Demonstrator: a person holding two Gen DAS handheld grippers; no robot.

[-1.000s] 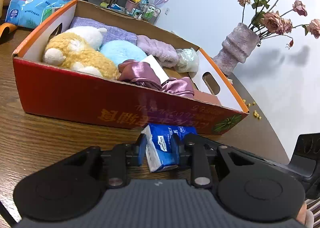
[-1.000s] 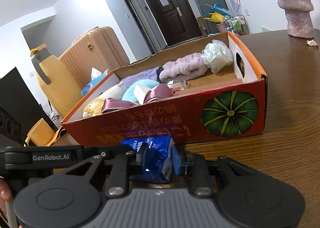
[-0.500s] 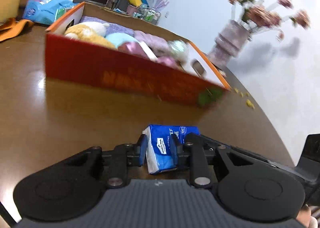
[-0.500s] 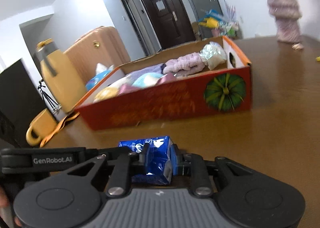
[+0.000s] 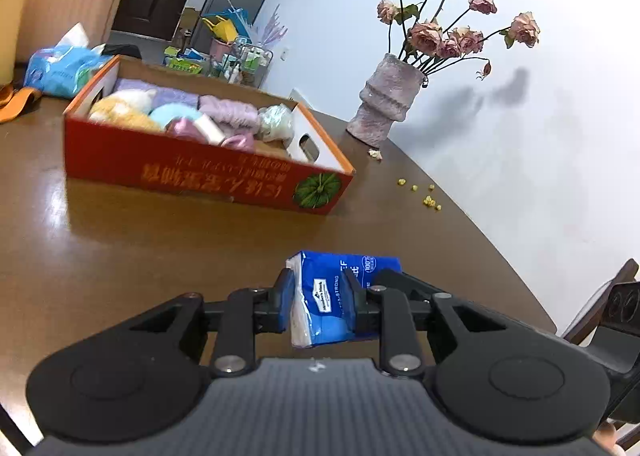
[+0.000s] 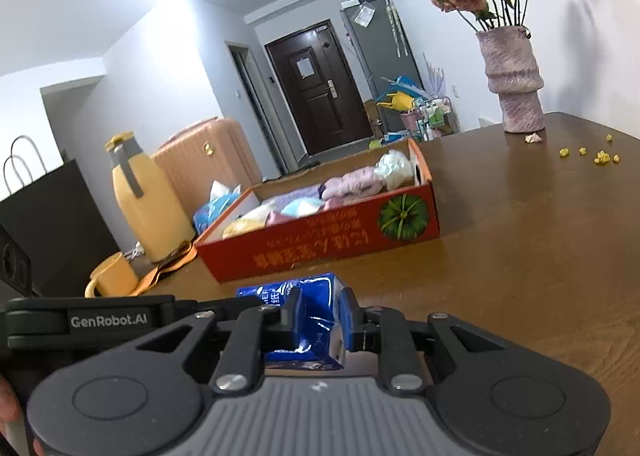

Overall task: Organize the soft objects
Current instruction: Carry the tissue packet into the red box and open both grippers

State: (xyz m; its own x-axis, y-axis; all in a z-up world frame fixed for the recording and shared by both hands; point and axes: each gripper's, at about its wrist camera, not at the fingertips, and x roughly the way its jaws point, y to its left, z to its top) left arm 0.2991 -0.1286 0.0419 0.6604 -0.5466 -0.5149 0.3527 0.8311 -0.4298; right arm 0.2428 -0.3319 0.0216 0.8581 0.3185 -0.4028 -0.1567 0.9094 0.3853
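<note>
A blue tissue pack hangs above the brown table, held at both ends. My left gripper is shut on its white-edged end. My right gripper is shut on the other end of the tissue pack, denting the wrapper. Further back stands the red cardboard box with a pumpkin print. It holds a yellow and white plush toy, a light blue cushion, purple cloths and a clear bag. The same box shows in the right wrist view, well beyond the pack.
A pink vase of dried roses stands at the table's far right edge, with yellow crumbs near it. Left of the box are a blue tissue bag, a yellow jug, a yellow mug and a black bag.
Both grippers have drawn back from the box and risen, carrying the tissue pack between them. The box, close in front a second ago, now lies well beyond the pack.
</note>
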